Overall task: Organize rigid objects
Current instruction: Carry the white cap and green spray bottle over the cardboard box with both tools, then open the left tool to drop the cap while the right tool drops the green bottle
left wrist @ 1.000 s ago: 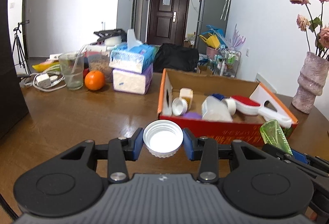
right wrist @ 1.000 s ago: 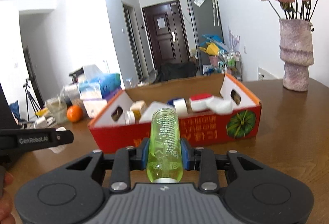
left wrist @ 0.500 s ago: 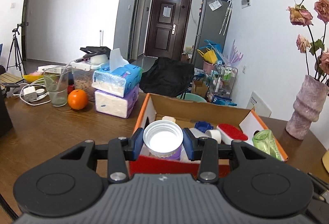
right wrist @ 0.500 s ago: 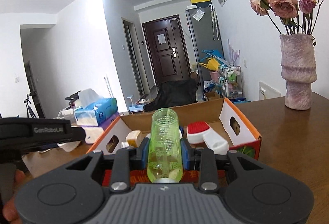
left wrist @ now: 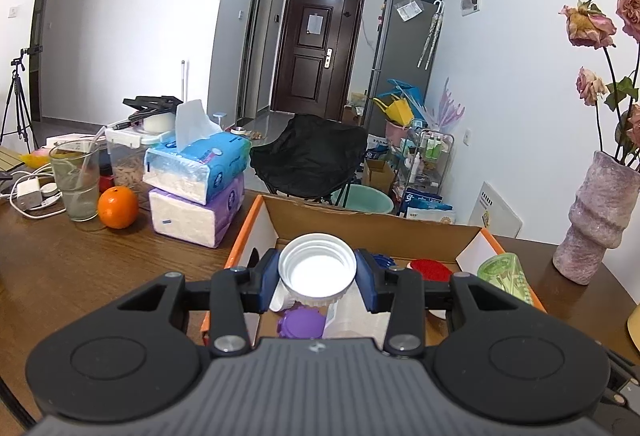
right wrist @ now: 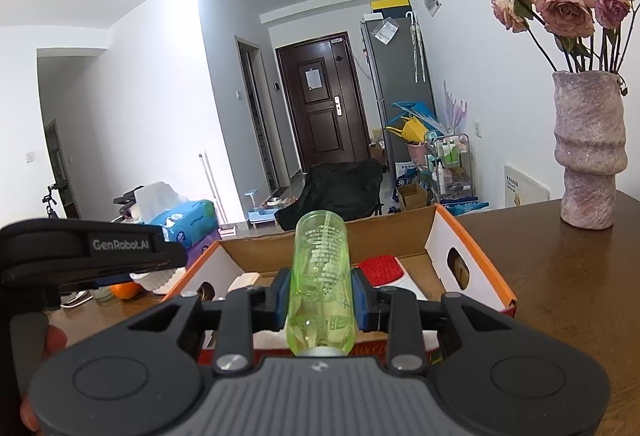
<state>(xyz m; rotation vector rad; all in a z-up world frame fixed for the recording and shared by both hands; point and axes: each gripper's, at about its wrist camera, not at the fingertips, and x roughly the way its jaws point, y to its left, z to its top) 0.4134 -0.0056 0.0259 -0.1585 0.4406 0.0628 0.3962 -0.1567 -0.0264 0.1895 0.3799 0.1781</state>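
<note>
A brown wooden table fills the near ground, with a white-walled room and a dark door straight ahead at twelve o'clock. On the table sits an open cardboard box with orange rims, and both my grippers hang over its near edge.

My left gripper is clenched on a white screw cap. The cap sits squarely between the blue pads, one at nine o'clock of it and one at three o'clock. Its open, hollow side faces back toward my camera, so its round axis runs along the line my fingers point. It is held above the box interior, over a purple lid and a translucent white container lying inside. A red-topped brush lies in the box at about two o'clock of the cap.

My right gripper is clamped on a clear green bottle. The pads press its sides low on the body, at nine and three o'clock. Its long axis runs away from me toward twelve o'clock, with the closed base pointing forward and up over the box and the silver neck end nearest my camera. In the left view the same bottle shows at three o'clock.

A pink textured vase of dried roses stands on the table at two o'clock, well apart from the box. Stacked tissue packs and an orange lie at ten o'clock.
</note>
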